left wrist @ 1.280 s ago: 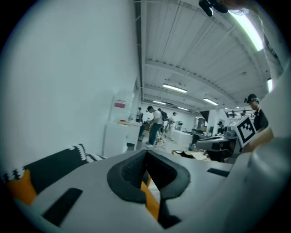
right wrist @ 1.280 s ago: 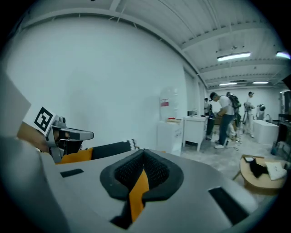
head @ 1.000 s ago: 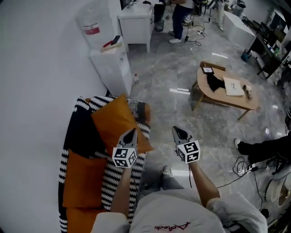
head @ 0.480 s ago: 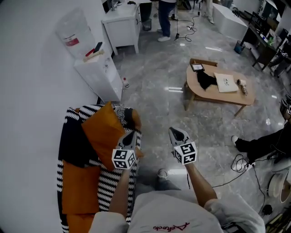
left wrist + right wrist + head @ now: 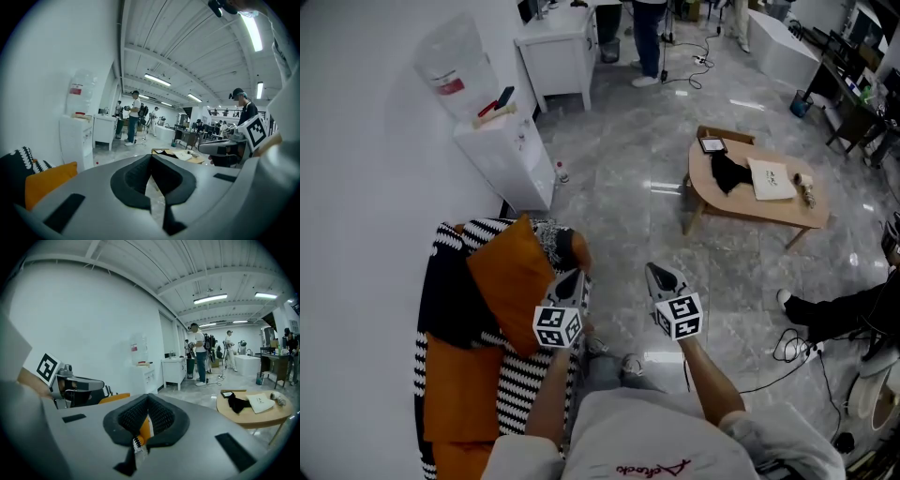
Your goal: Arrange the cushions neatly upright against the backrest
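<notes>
Your left gripper (image 5: 571, 278) has its jaws closed together with nothing between them; its own view confirms this. Your right gripper (image 5: 662, 275) is likewise closed and empty. In its own view a strip of orange and zigzag pattern shows through the gap behind the closed tips, but nothing is clamped.

The sofa (image 5: 521, 377), covered in a black-and-white zigzag throw, stands along the white wall at the left of the head view. One orange cushion (image 5: 512, 279) sits tilted on it, corner up, leaning over a black cushion (image 5: 448, 298) on the wall side. A second orange cushion (image 5: 460, 394) lies flat on the seat, nearer to you.

Your left gripper hangs over the sofa's outer edge, just beside the near right corner of the tilted orange cushion. Contact cannot be confirmed. In the left gripper view that cushion lies off to the left, clear of the jaws. Your right gripper hangs over the marble floor (image 5: 623, 183), well apart from the sofa.

A water dispenser (image 5: 508, 157) stands beyond the sofa. A wooden table (image 5: 778, 202) carrying a black cloth (image 5: 728, 172) and papers stands across the floor.
</notes>
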Available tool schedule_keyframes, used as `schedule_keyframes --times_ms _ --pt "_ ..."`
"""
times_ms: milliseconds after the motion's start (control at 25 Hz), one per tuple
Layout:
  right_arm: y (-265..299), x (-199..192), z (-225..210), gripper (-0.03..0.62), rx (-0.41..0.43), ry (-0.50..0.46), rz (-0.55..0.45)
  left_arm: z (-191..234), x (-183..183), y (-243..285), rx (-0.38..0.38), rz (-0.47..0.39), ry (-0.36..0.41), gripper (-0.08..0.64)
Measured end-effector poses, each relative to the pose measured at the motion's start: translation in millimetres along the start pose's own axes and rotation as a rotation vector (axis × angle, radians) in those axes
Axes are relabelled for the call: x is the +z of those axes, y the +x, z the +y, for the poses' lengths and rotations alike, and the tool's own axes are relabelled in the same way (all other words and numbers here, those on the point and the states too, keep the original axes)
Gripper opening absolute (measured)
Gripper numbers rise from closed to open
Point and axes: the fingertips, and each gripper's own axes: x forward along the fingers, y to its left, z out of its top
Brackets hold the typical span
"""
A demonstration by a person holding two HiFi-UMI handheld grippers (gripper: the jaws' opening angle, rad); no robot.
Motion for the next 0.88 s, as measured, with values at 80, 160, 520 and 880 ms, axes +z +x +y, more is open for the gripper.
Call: schedule_keyframes --times_ms 80,160,520,880 --pt "8.6 0.4 -1.8 0.026 0.000 -0.004 0.007 4.7 0.5 7.7 -0.007 0.003 -0.001 0.029" --pt "19.3 1.8 -5.1 0.026 -0.002 -0.007 0.010 11.0 2.2 16.7 -0.015 0.002 -0.003 0.029" --pt "87.1 22.7 -5.5 0.026 0.000 -0.031 0.028 62.6 15.0 53.3 -0.035 -0.002 -0.039 0.029" --pt "156.5 58.7 10.8 0.026 -0.001 -0.073 0.045 123.2 42.6 68.5 -0.045 -0.034 -0.076 0.029"
